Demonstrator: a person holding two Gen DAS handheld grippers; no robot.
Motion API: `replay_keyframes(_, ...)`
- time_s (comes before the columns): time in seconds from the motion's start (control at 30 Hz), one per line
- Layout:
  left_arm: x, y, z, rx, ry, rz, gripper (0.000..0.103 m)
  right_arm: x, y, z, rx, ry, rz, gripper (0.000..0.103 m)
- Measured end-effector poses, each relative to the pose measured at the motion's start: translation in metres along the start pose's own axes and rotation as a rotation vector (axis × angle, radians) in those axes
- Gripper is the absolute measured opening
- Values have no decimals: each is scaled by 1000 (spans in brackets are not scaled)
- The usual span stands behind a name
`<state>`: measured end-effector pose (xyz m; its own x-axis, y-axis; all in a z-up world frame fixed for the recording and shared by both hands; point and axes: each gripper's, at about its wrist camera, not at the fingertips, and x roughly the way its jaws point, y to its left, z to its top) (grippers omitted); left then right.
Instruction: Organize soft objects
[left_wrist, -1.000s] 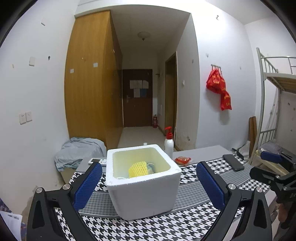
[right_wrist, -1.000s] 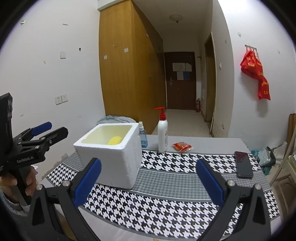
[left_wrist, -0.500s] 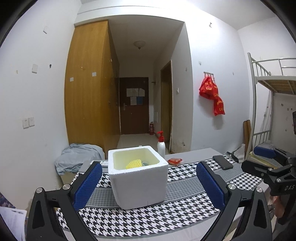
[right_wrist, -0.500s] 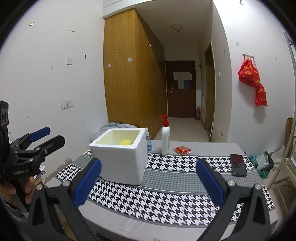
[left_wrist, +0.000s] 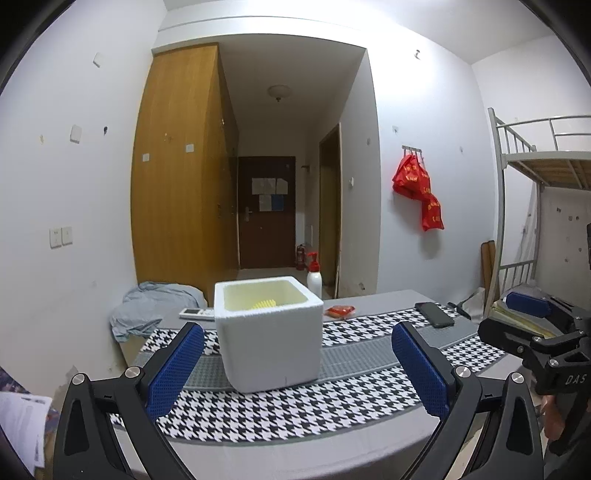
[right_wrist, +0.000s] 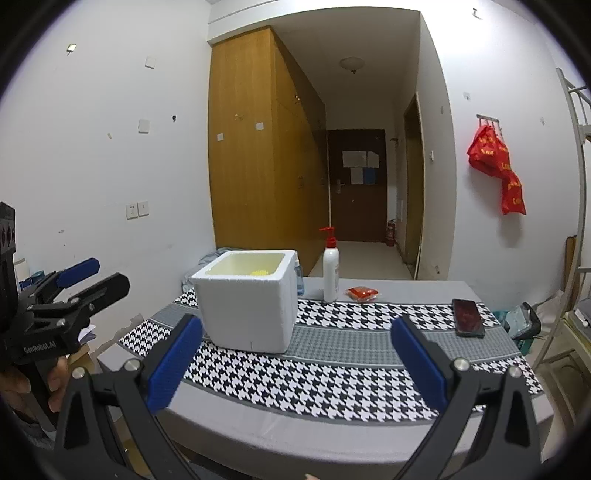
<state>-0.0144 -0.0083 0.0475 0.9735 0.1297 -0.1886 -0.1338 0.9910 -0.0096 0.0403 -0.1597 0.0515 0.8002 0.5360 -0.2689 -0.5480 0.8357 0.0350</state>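
Note:
A white foam box (left_wrist: 269, 334) stands on the houndstooth cloth (left_wrist: 280, 413) and also shows in the right wrist view (right_wrist: 248, 303). A yellow mesh soft object (left_wrist: 263, 304) lies inside it, only its top showing (right_wrist: 259, 273). My left gripper (left_wrist: 295, 369) is open and empty, in front of the table's near edge, facing the box. My right gripper (right_wrist: 295, 363) is open and empty, back from the near edge, right of the box. Each gripper appears at the side of the other's view.
A white pump bottle with a red top (right_wrist: 330, 271), a small blue spray bottle (right_wrist: 299, 281), a red packet (right_wrist: 362, 293) and a black phone (right_wrist: 468, 317) sit on the table. A remote (left_wrist: 195, 314) lies behind the box. Grey cloth (left_wrist: 155, 306) is heaped at left.
Both grippers have pulled back from the table and away from the box, which looks smaller now. Both stay open and empty.

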Motion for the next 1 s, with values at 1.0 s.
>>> replay_keyframes(1.0,-56,-2,-57,2,-56,21,102,-40,30,-58,0,-30,-36,103)
